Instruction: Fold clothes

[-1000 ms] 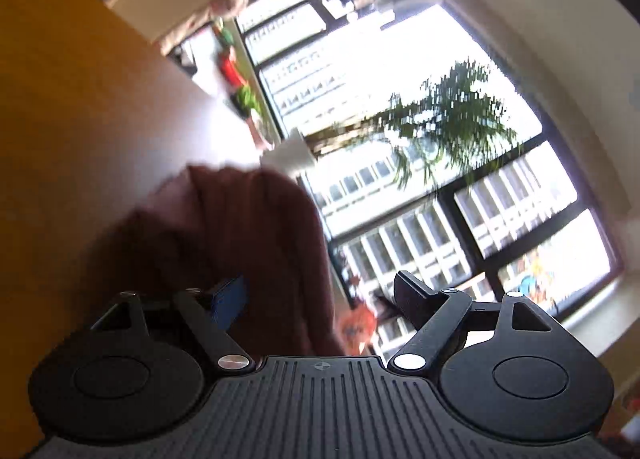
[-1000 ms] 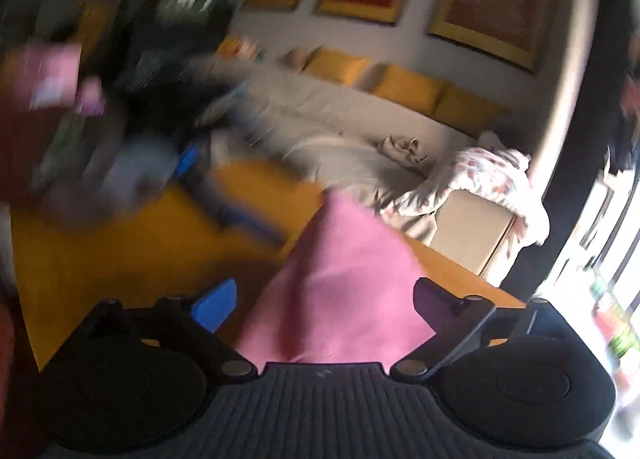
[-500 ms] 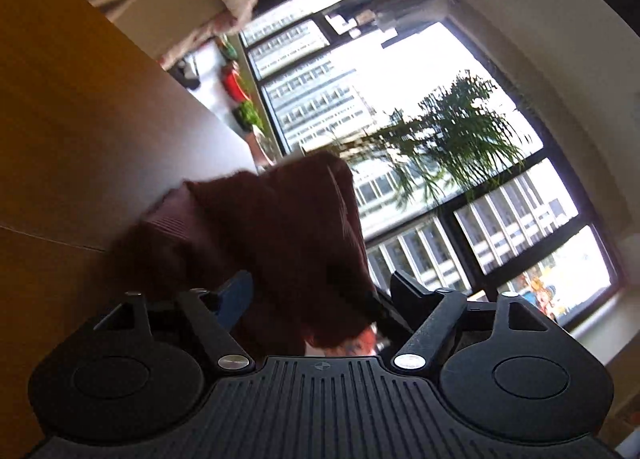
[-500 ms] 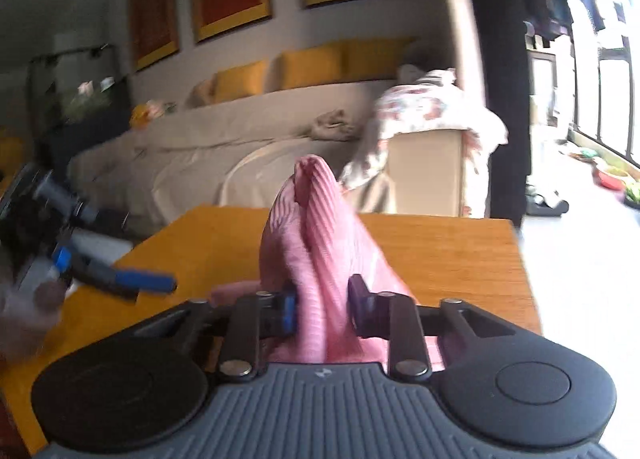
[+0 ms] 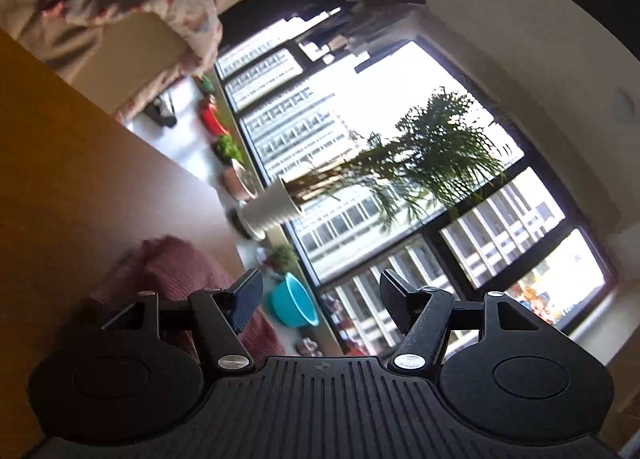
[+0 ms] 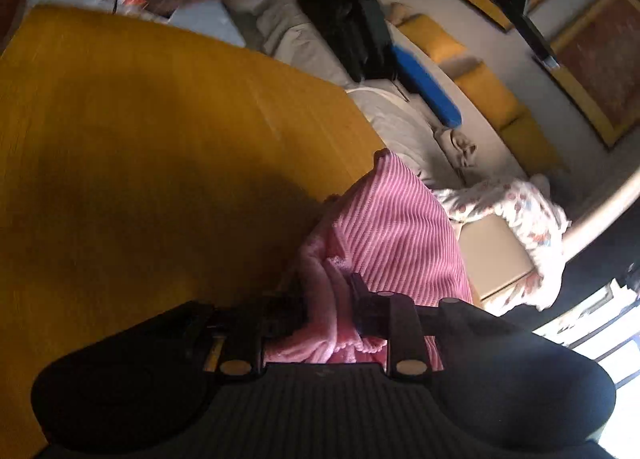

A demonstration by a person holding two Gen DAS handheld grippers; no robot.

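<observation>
A pink ribbed knit cloth (image 6: 392,227) hangs bunched over the orange wooden table (image 6: 160,119). My right gripper (image 6: 328,311) pinches a fold of it. Its jaws are opening a little, but the pads still press on the fabric. In the left wrist view the same cloth (image 5: 180,267) shows dark and shaded, low at the left, behind the left finger. My left gripper (image 5: 320,291) is open and its jaws are closing, with nothing between them. It points level toward the window. Its blue fingers (image 6: 426,87) appear above the table's far edge in the right wrist view.
A beige sofa (image 6: 404,127) with yellow cushions (image 6: 488,95) stands past the table. A floral garment (image 6: 516,199) drapes over the sofa's arm. By the window stand a potted palm (image 5: 272,211) and a turquoise bowl (image 5: 294,305). The table edge (image 5: 192,175) runs near the cloth.
The right gripper went from open to shut on the pink cloth, then rolled and tipped down toward the table. The cloth left the left gripper's jaws, and that gripper rose.
</observation>
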